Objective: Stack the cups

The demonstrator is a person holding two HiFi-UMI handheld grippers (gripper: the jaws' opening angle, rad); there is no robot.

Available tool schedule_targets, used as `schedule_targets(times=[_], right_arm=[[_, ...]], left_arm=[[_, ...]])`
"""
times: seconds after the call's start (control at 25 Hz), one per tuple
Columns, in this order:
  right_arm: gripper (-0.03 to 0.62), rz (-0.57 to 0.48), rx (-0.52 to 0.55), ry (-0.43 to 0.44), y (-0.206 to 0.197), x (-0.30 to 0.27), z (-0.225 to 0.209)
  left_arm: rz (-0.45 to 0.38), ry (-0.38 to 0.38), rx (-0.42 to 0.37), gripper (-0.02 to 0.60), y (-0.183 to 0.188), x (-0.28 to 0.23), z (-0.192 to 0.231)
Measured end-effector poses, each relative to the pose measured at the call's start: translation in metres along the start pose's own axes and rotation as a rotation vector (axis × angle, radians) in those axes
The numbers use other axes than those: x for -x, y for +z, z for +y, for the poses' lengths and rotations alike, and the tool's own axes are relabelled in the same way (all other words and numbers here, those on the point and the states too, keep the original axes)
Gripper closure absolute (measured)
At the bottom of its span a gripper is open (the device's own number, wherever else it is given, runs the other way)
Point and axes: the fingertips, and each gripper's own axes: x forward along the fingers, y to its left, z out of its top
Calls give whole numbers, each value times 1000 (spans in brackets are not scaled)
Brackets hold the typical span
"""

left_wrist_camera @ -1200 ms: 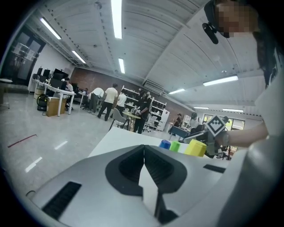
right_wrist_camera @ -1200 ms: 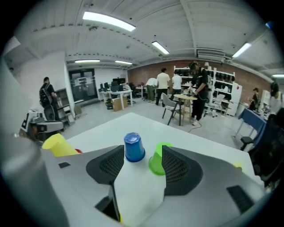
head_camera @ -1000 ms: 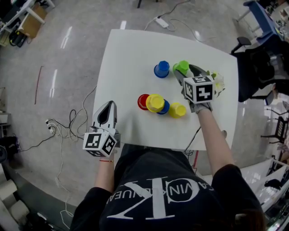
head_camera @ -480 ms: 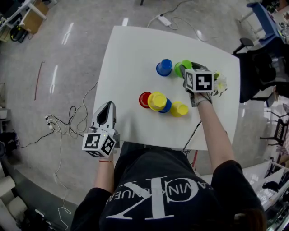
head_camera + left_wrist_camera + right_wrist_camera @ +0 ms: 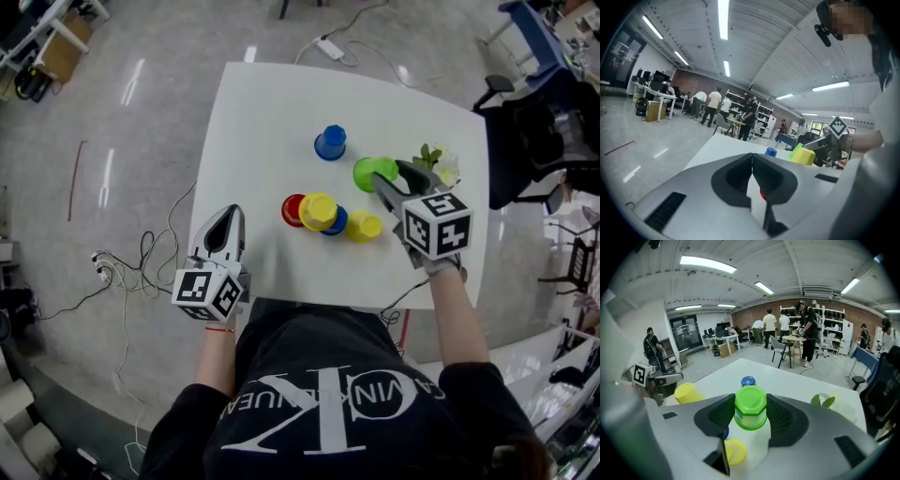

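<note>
The right gripper (image 5: pixel 390 178) has just been closing its jaws and clamps the green cup (image 5: pixel 750 408) over the white table (image 5: pixel 272 122), about 3 o'clock of centre. At 8 o'clock of it sit a red cup (image 5: pixel 294 210) and a yellow cup (image 5: pixel 318 211), seemingly stacked on a blue cup (image 5: pixel 338 224). The left gripper (image 5: pixel 752 161), jaws together and empty, is at the table's 7 o'clock edge.

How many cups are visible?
6: green cup in the right gripper, jaws just closed on it; blue cup alone behind; red cup, yellow cup partly hiding a second blue cup, another yellow cup together. Nested ones may hide.
</note>
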Motion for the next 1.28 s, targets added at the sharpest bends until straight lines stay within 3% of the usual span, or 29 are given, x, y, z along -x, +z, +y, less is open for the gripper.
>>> schedule_targets(times=[0.28,0.48,0.76,1.28], right_arm=[[376,65,141,116,-14,39,39],[376,110,205,136,-26,44,56],[375,146,257,190,-35,43,76],[373,171,322,212,-37,41,88]], left_arm=[[-1,-66,-24,577,8,-16,-16],[5,-96,-34,577,9,-22,-24],[9,-90,-38,577,9,-22,-21],[11,-80,-29,577,8,-21,-19]])
